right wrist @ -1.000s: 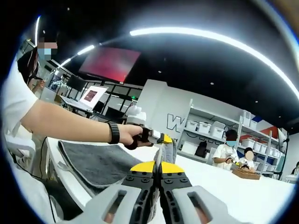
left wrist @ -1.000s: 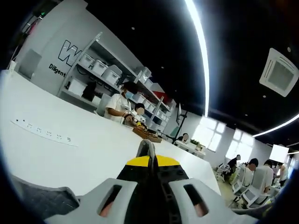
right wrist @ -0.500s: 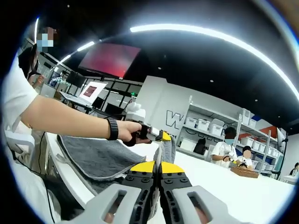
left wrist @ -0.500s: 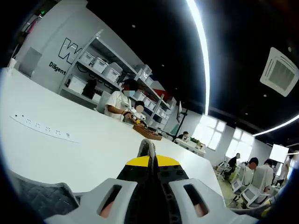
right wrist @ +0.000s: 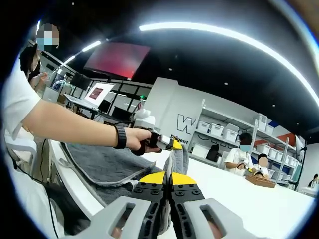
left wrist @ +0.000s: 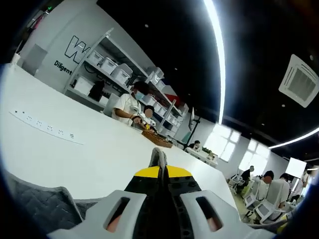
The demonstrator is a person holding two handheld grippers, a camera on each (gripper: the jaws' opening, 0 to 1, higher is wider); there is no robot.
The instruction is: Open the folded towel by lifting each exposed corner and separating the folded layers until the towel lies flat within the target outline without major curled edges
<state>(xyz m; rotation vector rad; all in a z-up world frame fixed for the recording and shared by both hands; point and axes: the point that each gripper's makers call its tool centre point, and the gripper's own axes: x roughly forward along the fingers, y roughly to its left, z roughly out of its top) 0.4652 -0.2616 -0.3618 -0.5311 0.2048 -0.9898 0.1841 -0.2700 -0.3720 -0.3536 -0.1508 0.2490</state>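
Grey, soft towel [right wrist: 107,164] drapes limply off the counter [left wrist: 75,159] while we clamp both grippers, left gripper [left wrist: 158,158] and right gripper [right wrist: 169,175], on its raised edge.

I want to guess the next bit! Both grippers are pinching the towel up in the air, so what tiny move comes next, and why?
Probably pull the two grippers gently apart. The right gripper and the left gripper each pinch a bit of the grey towel, and those pinched bits hang bunched close together while the rest sags to the table. Spreading them should open the fold so it can be laid flat.
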